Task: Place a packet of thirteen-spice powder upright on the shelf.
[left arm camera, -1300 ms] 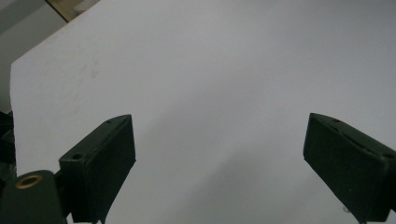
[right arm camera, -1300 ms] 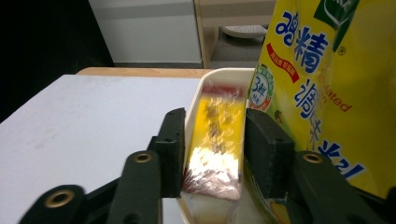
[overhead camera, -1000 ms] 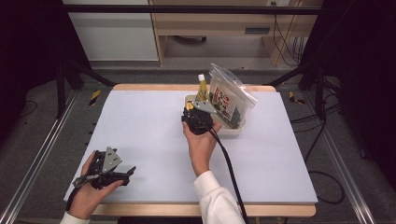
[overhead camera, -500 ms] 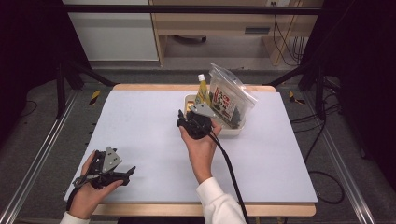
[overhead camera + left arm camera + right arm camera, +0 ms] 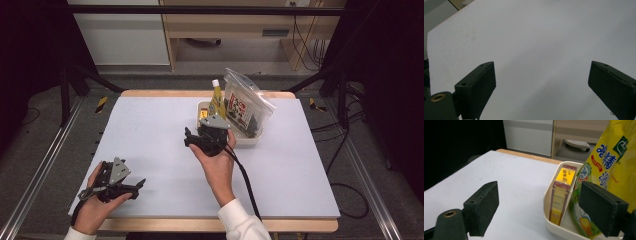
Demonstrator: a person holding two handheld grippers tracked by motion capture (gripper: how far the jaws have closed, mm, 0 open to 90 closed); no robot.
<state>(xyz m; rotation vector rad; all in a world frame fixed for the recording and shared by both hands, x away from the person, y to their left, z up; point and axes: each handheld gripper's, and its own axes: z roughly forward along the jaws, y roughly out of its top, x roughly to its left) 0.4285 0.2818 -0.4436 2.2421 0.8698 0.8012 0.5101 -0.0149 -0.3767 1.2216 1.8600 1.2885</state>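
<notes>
A cream tray [image 5: 250, 141] stands at the back right of the white table [image 5: 150, 130]. It holds a yellow squeeze bottle [image 5: 217, 100], a small yellow-and-maroon box [image 5: 203, 115] at its left end, and a clear zip bag [image 5: 245, 105] of dark contents. My right gripper [image 5: 200, 132] hovers just off the tray's front left corner. Its jaws have just been opening and grip nothing. In the right gripper view, the gripper [image 5: 539, 195] faces the upright box [image 5: 562, 192] in the tray [image 5: 554, 227], beside the yellow bottle [image 5: 606, 165]. My left gripper [image 5: 136, 186] rests open at the front left, over bare table in its own view [image 5: 541, 72].
A black cable [image 5: 245, 180] trails from the right gripper along the forearm to the table's front edge. Metal rails [image 5: 45, 160] flank the table on both sides. A cabinet and a wooden bench stand behind it.
The right gripper has drawn back a little from the tray toward the near left and its jaws have spread wider. The left hand and gripper have stayed put.
</notes>
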